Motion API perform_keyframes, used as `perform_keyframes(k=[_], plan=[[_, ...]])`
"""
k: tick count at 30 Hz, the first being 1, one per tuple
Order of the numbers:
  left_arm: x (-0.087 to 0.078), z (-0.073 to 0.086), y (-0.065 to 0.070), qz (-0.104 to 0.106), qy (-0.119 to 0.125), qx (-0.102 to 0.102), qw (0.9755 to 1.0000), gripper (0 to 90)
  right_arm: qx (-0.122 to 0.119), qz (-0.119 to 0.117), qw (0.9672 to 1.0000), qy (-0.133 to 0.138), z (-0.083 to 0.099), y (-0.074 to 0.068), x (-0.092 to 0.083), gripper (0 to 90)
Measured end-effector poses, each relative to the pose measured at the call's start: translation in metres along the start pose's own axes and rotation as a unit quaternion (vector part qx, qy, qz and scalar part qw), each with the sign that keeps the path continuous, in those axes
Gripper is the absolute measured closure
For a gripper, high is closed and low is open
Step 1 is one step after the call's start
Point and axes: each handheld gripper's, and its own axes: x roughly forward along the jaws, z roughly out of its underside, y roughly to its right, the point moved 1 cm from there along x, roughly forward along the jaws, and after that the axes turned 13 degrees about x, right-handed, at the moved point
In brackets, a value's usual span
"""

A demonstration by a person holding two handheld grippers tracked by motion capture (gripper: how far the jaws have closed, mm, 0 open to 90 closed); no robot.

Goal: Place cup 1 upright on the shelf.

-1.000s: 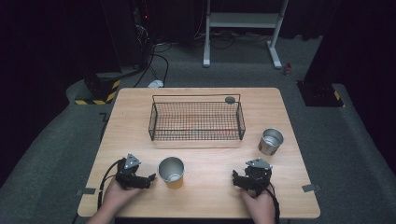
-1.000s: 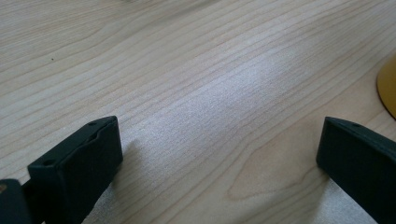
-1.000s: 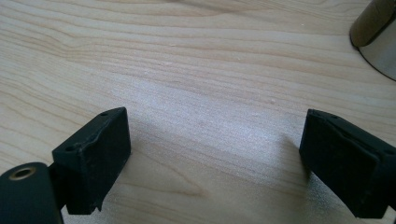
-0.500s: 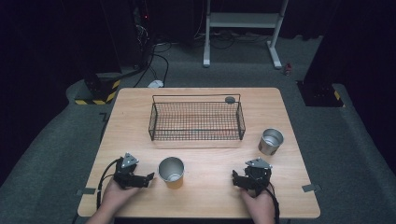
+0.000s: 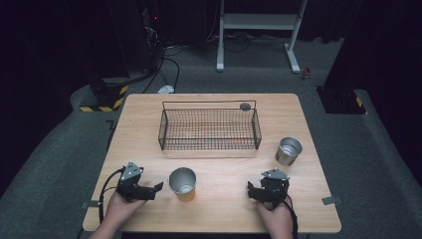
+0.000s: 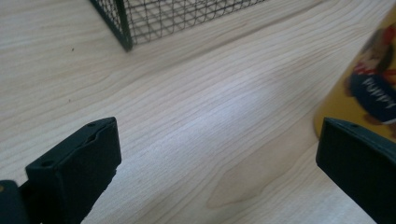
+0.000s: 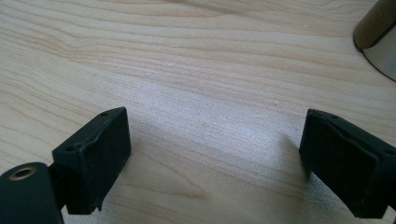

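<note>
Resting low on the wooden table [image 5: 149, 124], both tools idle, jaws spread wide, nothing between them.

Left gripper [image 5: 155, 189]: held in the left hand [image 5: 121, 206], jaws apart with bare wood in the gap. Yellow printed metal cup [image 5: 182, 183] stands upright just beside its tip, on the side toward the other tool; in the left gripper view the cup [image 6: 369, 79] sits right behind the right-hand jaw, close but whether touching, cannot tell. Cartoon print and lettering on the cup wall, too blurred to read. Corner of the black wire basket [image 6: 154, 18] shows ahead of the jaws, up and left.

Right gripper [image 5: 253, 190]: held in the right hand [image 5: 276, 219], jaws likewise spread over bare wood. Silver metal cup [image 5: 288, 151] stands upright ahead of it and off to its outer side, well apart; its base shows at the top right corner of the right gripper view [image 7: 380, 32].

Wire basket [image 5: 209, 128] sits ahead of both tools, mid-table, between them in line, farther off than either cup. Small dark round thing [image 5: 245, 106] at the basket's far right rim, too small to identify.

The two grippers sit well apart, yellow cup between them, nearer the left one.
</note>
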Motion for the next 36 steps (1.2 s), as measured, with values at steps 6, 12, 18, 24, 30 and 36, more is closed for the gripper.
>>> perform_keyframes(k=[6, 12, 18, 24, 30, 36], plan=[[-0.009, -0.006, 0.005, 0.0, 0.023, 0.01, 0.9997, 0.6, 0.0, 0.0, 1.0, 0.0, 0.0, 0.0, 0.0, 8.8], [-0.012, -0.009, 0.01, 0.003, 0.031, 0.013, 0.9994, 0.4, 0.0, 0.0, 1.0, 0.0, 0.0, 0.0, 0.0, 8.8], [-0.015, -0.01, 0.017, 0.01, 0.033, 0.021, 0.9992, 0.4, 0.0, 0.0, 1.0, 0.0, 0.0, 0.0, 0.0, 8.8], [-0.017, -0.012, 0.027, 0.025, 0.035, 0.032, 0.9986, 0.5, 0.0, 0.0, 1.0, 0.0, 0.0, 0.0, 0.0, 8.8], [-0.019, -0.015, 0.033, 0.043, 0.051, 0.029, 0.9973, 0.6, 0.0, 0.0, 1.0, 0.0, 0.0, 0.0, 0.0, 8.8], [-0.019, -0.017, 0.038, 0.054, 0.059, 0.04, 0.9959, 0.6, 0.0, 0.0, 1.0, 0.0, 0.0, 0.0, 0.0, 8.8]])
